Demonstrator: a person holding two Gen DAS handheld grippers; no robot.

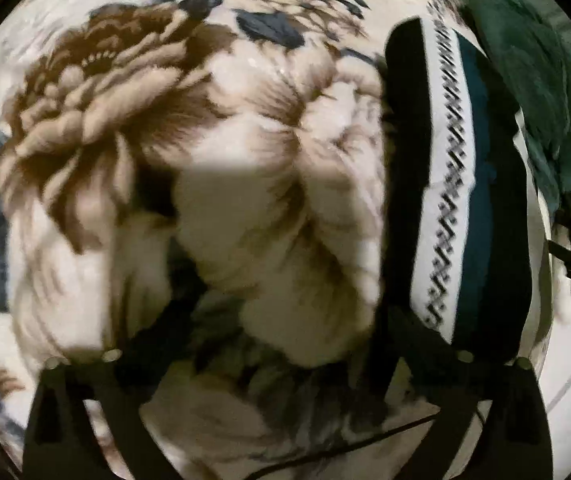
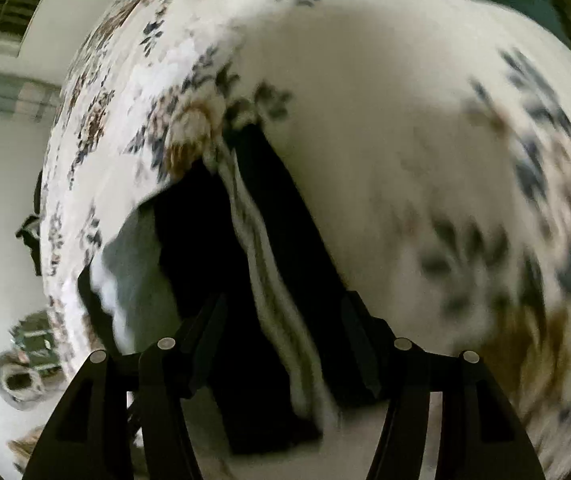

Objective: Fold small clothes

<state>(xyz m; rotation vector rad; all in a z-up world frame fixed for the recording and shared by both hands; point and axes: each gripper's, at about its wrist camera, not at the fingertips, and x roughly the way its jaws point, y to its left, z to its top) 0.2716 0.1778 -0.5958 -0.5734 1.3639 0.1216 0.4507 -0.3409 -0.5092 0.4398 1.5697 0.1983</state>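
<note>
A small black garment with a white patterned stripe and a teal band (image 1: 445, 184) lies on the flowered blanket (image 1: 165, 120). My left gripper (image 1: 281, 308) hangs over the blanket with its jaws wide apart and nothing between them; the garment lies by its right finger (image 1: 417, 340). In the right wrist view the same black garment with its white stripe (image 2: 269, 264) runs between the spread fingers of my right gripper (image 2: 285, 320), which is open around it; the frame is blurred.
A dark green cloth (image 1: 533, 92) lies at the far right of the blanket. The blanket's edge and a pale floor (image 2: 1, 200) show at left, with a round object (image 2: 25, 376) on the floor.
</note>
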